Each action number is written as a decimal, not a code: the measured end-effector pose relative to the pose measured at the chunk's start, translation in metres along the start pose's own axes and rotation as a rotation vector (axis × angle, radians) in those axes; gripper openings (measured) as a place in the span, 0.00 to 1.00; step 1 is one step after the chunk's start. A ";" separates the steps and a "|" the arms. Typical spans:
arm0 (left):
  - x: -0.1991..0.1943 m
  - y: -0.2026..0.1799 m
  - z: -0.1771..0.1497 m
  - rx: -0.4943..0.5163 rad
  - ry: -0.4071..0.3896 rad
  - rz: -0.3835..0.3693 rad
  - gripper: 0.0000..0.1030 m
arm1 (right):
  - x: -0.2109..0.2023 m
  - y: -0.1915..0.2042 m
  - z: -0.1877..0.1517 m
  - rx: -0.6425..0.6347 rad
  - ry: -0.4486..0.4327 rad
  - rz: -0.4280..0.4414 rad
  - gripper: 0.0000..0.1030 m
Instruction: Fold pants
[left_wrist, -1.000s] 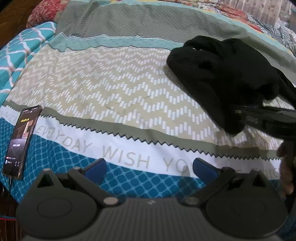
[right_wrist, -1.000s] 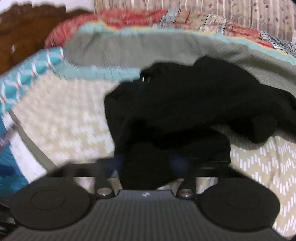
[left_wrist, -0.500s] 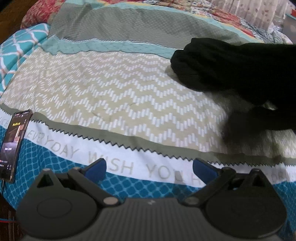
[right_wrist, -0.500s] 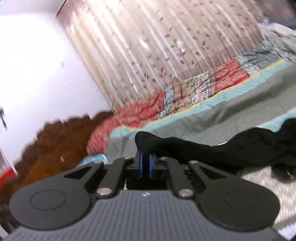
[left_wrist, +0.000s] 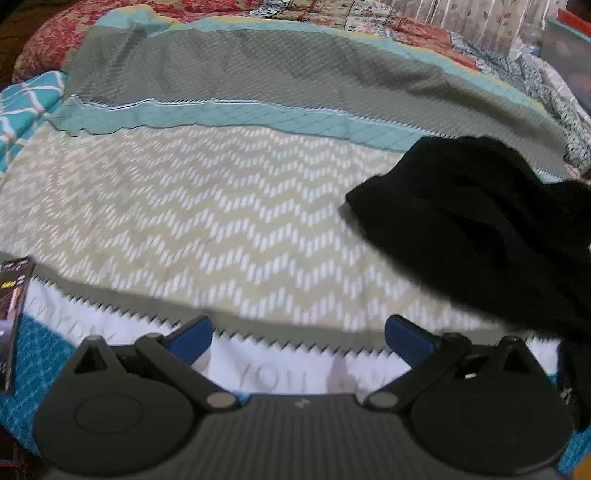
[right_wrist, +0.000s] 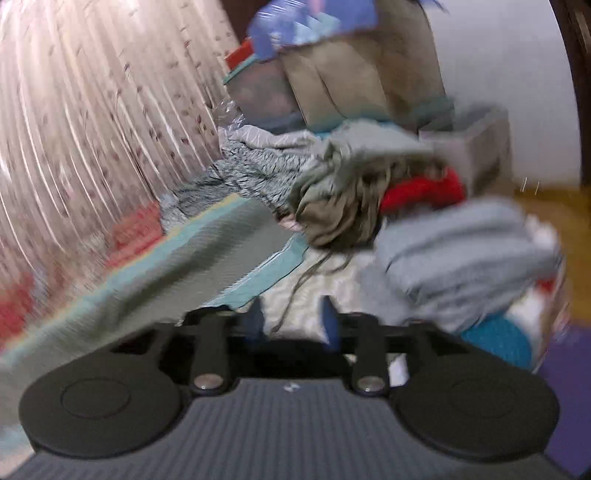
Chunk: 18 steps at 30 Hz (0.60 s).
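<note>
The black pants (left_wrist: 480, 229) lie bunched on the patterned bedspread (left_wrist: 207, 206) at the right of the left wrist view. My left gripper (left_wrist: 295, 336) is open and empty, low over the bed's near edge, left of the pants. My right gripper (right_wrist: 291, 321) is partly open with nothing between its blue pads; it points away toward a pile of clothes, and the pants do not show in its blurred view.
A phone (left_wrist: 13, 295) lies at the bed's left edge. In the right wrist view a heap of grey, olive and red clothes (right_wrist: 369, 199), a grey folded cloth (right_wrist: 461, 251), storage boxes (right_wrist: 476, 147) and a curtain (right_wrist: 92, 122) are ahead.
My right gripper was shut on the black pants half a second ago; now its jaws are apart, empty, and swung right toward the clothes pile. The pants dropped back onto the bed. My left gripper moved forward.
</note>
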<state>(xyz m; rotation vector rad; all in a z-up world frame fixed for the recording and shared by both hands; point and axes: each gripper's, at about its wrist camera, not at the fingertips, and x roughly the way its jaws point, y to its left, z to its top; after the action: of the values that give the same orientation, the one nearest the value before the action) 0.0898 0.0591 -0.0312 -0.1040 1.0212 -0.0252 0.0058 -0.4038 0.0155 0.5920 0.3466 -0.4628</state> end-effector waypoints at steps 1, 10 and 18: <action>0.004 -0.001 0.006 -0.004 0.000 -0.016 1.00 | 0.001 0.002 -0.003 -0.004 0.003 -0.011 0.56; 0.100 -0.012 0.069 -0.191 0.200 -0.309 0.99 | -0.015 -0.015 -0.030 -0.114 0.219 0.178 0.56; 0.119 -0.046 0.078 -0.182 0.166 -0.224 0.26 | 0.009 0.001 -0.080 -0.205 0.395 0.134 0.58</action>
<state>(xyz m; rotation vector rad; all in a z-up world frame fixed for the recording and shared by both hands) 0.2196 0.0104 -0.0875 -0.3873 1.1727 -0.1474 -0.0002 -0.3581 -0.0500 0.5008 0.7172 -0.1754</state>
